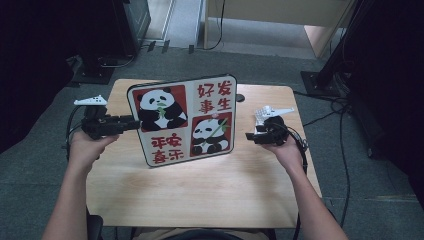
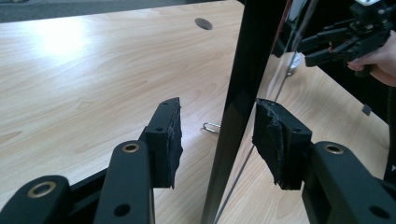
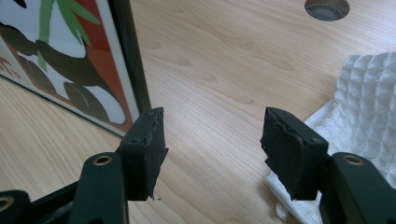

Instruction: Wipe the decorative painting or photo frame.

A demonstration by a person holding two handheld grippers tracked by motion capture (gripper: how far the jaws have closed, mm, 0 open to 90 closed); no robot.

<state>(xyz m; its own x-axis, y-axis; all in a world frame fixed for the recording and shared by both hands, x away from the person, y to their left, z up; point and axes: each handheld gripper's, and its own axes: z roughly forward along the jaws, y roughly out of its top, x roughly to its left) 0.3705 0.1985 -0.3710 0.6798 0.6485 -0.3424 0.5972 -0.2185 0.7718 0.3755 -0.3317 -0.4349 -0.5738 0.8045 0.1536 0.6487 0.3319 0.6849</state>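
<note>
On the wooden table [image 1: 200, 185] the panda picture frame [image 1: 185, 120] stands upright, near the middle. Left gripper [image 2: 217, 135] straddles the frame's black edge, jaws spread, pads clear of it on both sides, so no grip. Right gripper [image 3: 212, 149] is also spread and holds nothing, just right of the frame's corner; a white cloth [image 3: 359, 93] lies beside it. My read: the frame looks free-standing, so keep the left pads off the edge and pull straight back, or it may tip. Red Chinese characters on two panels, roughly 好好发生 and 平安喜乐; no brand legible.
</note>
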